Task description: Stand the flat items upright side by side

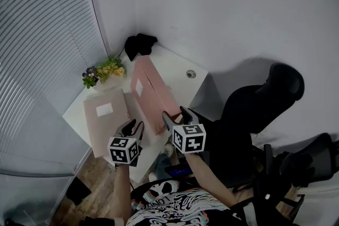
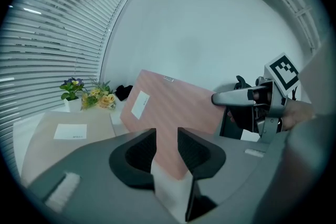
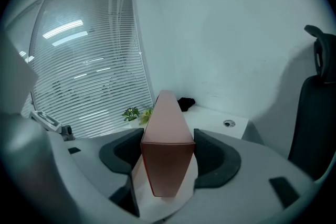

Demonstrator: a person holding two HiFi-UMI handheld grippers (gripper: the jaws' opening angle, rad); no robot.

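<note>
Right hand-held gripper has its jaws spread wide and clasped on the narrow near end of the pink box file, one pad against each broad side. That file stands upright on the white counter and runs away from the person toward the corner of the room. A white label is on the side that faces the window.

Left hand-held gripper sits just beside it, low over the counter's near edge. Its jaws are only a narrow way apart and pinch nothing (through the gap you see the upright file's labelled face and a bit of white counter).

To the left, the flat pink file lies on its broad side near the window, with its own white label facing up. It is apart from the standing one, with a strip of counter between them.

Behind the flat file, a small pot of yellow and purple flowers stands by the blinds. A black bundle is tucked into the far corner; I can't make out what it is. A round cable hole sits in the counter to the right of the standing file. A black office chair is off to the right of the counter.
</note>
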